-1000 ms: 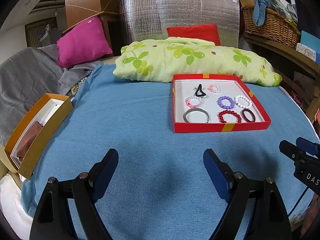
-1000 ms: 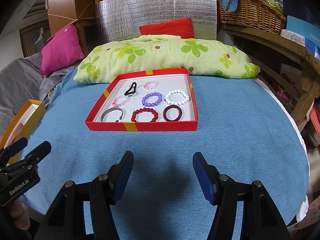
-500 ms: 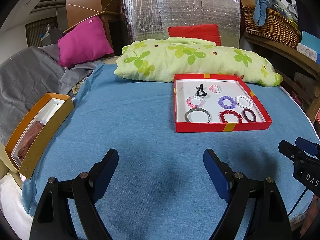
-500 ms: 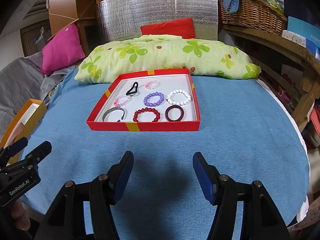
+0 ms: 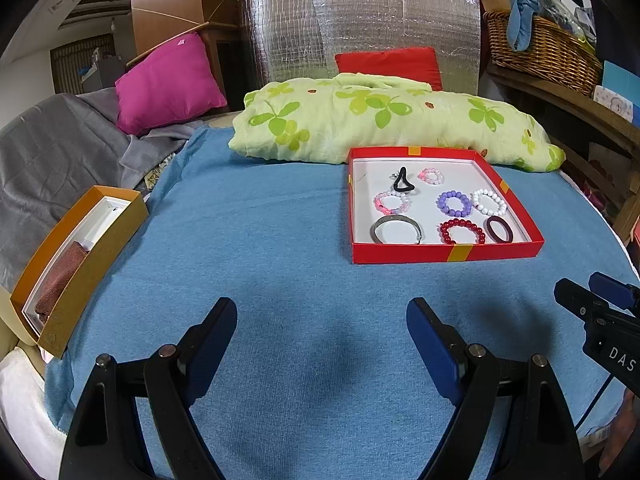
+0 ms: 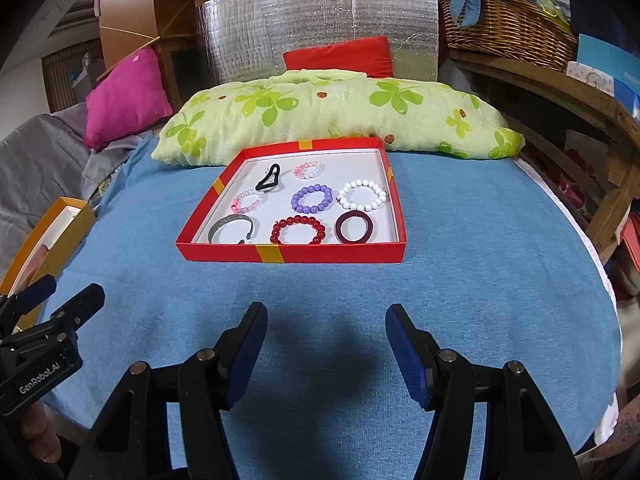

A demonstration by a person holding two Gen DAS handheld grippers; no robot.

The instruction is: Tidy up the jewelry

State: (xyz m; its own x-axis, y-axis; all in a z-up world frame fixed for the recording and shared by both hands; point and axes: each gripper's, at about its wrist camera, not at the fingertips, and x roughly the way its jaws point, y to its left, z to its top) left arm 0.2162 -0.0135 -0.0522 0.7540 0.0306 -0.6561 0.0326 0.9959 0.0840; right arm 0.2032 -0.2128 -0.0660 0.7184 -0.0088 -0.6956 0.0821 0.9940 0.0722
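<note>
A red tray (image 5: 444, 253) (image 6: 292, 253) lies on the blue cloth and holds several bracelets: a metal bangle (image 6: 231, 229), red beads (image 6: 297, 230), a dark maroon ring (image 6: 356, 227), purple beads (image 6: 312, 199), white beads (image 6: 363, 195), two pink-white ones and a black hair tie (image 6: 270, 178). An orange box (image 5: 76, 256) with a brown cloth inside sits at the left edge. My left gripper (image 5: 322, 332) is open and empty, well short of the tray. My right gripper (image 6: 326, 334) is open and empty, directly in front of the tray.
A green floral pillow (image 5: 384, 120) lies just behind the tray. A pink cushion (image 5: 168, 80) and grey blanket (image 5: 52, 160) are at the left. A wooden shelf with a wicker basket (image 6: 508, 28) runs along the right. The cloth's edge curves off at the right.
Both grippers have eased slightly back or up; the tray sits a little lower in both views. Nothing was grasped or moved.
</note>
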